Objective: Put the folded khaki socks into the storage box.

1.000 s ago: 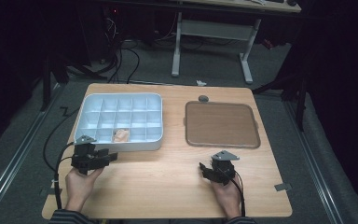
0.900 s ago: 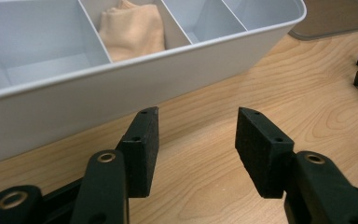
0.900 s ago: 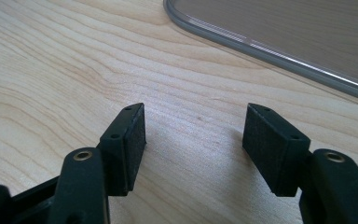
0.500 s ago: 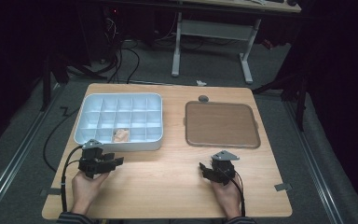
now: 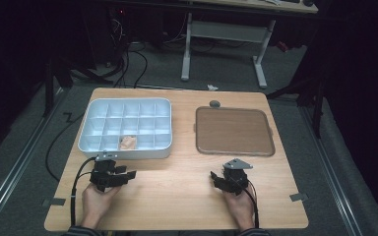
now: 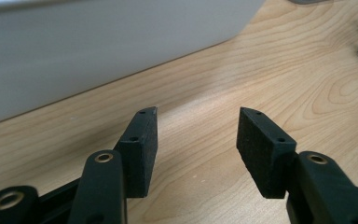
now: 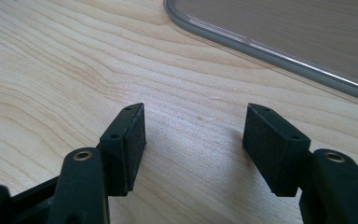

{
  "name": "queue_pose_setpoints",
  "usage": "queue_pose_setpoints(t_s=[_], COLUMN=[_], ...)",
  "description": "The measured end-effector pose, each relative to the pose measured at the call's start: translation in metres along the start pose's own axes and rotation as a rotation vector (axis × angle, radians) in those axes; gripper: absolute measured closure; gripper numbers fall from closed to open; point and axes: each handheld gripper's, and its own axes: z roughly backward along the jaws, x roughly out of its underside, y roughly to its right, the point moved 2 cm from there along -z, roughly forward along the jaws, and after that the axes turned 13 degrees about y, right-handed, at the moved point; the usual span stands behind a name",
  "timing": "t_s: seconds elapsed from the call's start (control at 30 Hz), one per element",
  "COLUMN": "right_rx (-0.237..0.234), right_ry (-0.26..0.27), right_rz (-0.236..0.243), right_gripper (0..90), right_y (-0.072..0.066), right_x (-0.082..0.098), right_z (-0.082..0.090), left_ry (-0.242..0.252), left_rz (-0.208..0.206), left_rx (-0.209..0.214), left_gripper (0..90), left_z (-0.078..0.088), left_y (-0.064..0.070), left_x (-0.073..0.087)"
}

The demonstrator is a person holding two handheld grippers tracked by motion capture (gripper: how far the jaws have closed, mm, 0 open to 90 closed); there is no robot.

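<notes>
The left gripper [image 5: 128,175] rests low on the table [image 5: 177,196] just in front of the white compartment box [image 5: 128,152], its jaws spread with only bare wood between them; the right gripper [image 5: 216,178] sits near the front edge of the brown tray [image 5: 234,132], jaws likewise spread and pinching nothing; the small tan piece [image 5: 127,143] lies in a front-row compartment of the box, close to the left gripper but behind the wall. The likely trouble is that wall: a reach made too low could catch the rim and push or tip the light box; the narrow compartment could also stop spread jaws from going down either side of the piece, so they might close on a divider or flick the piece into the next cell; the trailing cable [image 5: 74,191] could drag on the table edge. The surface is pale, smooth wood grain; around it lie a dark room, grey floor, cables and a white-legged desk [image 5: 221,39] behind.
</notes>
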Motion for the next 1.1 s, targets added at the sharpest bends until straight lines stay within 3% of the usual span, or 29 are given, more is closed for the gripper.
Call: queue_pose_setpoints(t_s=[0.6,1.1], right_rx=[-0.002,-0.004], right_ry=[0.000,0.000], right_rz=[-0.004,-0.003], right_gripper=[38.9,38.7], right_y=[0.000,0.000], right_x=[0.000,0.000], right_z=[0.000,0.000], left_ry=[0.003,-0.002], left_rz=[-0.027,-0.072], left_rx=[0.020,-0.002], left_gripper=[46.8,43.2], left_z=[-0.014,-0.030], left_y=[0.014,0.022], left_x=[0.006,0.013])
